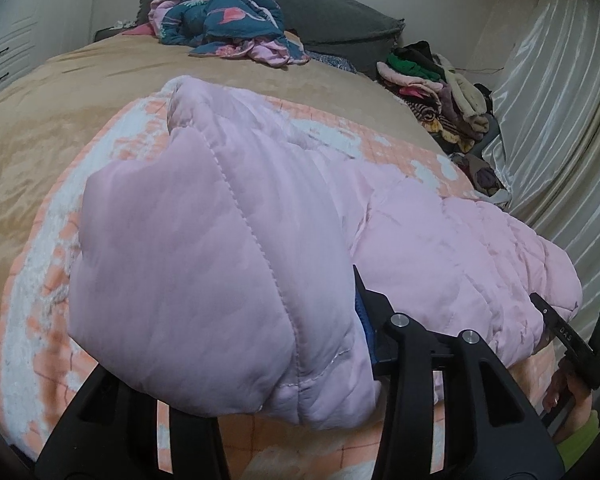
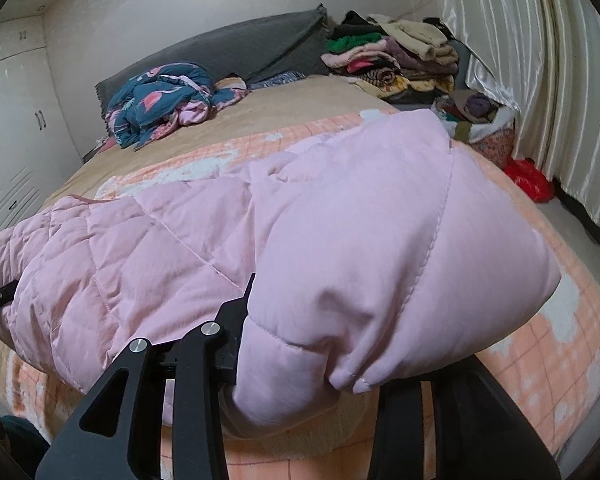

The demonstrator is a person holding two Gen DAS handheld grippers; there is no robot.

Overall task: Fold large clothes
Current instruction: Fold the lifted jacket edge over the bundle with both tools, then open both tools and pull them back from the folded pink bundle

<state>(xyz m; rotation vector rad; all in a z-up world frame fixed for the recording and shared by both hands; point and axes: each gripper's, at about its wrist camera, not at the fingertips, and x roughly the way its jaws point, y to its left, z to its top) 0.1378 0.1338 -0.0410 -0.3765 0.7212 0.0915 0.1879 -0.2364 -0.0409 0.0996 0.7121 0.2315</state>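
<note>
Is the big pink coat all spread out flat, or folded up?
Folded up partly. The pink coat is bunched in a thick puffy heap on the bed, its ends doubled over.

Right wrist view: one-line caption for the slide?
Right gripper clamps a puffy fold of the pink quilted jacket over the peach checked blanket on the bed.

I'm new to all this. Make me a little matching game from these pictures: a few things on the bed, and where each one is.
Things:
1. pink quilted jacket
2. blue flamingo-print garment
3. stack of folded clothes
4. grey pillow

Places:
A. at the head of the bed
B. crumpled in front of the pillow
C. beside the curtain
D. between both grippers' fingers

Pairs: 1-D, 2-B, 3-C, 4-A
</note>
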